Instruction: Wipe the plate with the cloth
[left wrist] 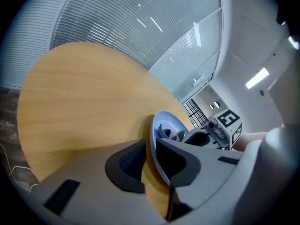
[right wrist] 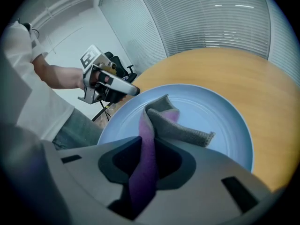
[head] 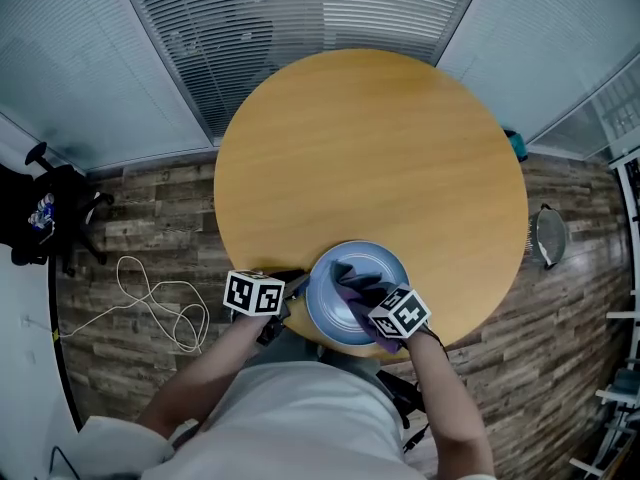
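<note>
left gripper (left wrist: pixel 151 154) – clenched on the plate (left wrist: pixel 167 123) rim, pitched down | right gripper (right wrist: pixel 147 150) – grasping the cloth (right wrist: pixel 180 125), which drapes just ahead of its jaws onto the plate's face | plate sits between both grippers at the table (head: pixel 370 138) edge | right gripper nearer the face, angled steeply down over it

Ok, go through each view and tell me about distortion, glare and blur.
Head view: heavy fisheye bends the blinds; the light is even and the table is sharp. Left gripper view: light streaks reflect off the glass wall; the near jaws are soft and the corners dark. Right gripper view: the cloth blurs to purple between the jaws, while the plate beyond is sharp.
</note>
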A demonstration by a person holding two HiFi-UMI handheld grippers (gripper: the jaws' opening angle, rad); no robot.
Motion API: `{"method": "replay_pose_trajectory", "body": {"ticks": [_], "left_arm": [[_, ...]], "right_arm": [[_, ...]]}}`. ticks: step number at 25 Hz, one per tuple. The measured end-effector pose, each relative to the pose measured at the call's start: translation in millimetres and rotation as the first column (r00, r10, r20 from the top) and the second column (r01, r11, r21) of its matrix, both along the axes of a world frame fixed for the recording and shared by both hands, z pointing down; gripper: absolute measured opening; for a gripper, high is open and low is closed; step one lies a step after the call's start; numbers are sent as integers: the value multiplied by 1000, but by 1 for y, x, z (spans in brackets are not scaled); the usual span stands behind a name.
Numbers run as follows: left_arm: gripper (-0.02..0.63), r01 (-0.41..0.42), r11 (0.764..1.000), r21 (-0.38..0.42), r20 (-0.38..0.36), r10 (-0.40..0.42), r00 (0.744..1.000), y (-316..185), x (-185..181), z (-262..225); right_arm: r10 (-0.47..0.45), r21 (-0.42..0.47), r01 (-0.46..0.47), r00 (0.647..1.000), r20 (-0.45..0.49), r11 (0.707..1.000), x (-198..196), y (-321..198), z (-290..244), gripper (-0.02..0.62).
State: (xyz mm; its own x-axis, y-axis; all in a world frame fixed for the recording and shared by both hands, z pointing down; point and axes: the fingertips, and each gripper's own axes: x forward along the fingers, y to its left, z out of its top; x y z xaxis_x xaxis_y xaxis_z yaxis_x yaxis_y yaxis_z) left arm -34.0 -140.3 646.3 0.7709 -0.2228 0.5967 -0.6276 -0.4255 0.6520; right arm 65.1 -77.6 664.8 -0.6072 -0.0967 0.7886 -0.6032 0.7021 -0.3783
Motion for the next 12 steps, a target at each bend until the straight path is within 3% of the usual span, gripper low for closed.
{"method": "replay_pose_trajectory", "body": {"ticks": [2, 6, 9, 12], "left_arm": [[52, 35, 999, 39, -21, -34, 999, -13, -16, -10], [46, 10, 987, 160, -28, -5, 1000, -26, -31, -34], [37, -19, 956, 292, -22, 26, 999, -29, -34, -56], [34, -14, 910, 413, -18, 24, 1000, -34, -43, -77]], "right_arm": [[2, -9, -2, 1000, 20, 1000, -1, -1, -2, 89], [45, -75, -36, 991, 124, 997, -3, -1, -16, 171], [120, -66, -107, 964, 238, 992, 6, -12, -42, 173], [204, -52, -199, 905, 374, 979, 20, -27, -74, 172]]}}
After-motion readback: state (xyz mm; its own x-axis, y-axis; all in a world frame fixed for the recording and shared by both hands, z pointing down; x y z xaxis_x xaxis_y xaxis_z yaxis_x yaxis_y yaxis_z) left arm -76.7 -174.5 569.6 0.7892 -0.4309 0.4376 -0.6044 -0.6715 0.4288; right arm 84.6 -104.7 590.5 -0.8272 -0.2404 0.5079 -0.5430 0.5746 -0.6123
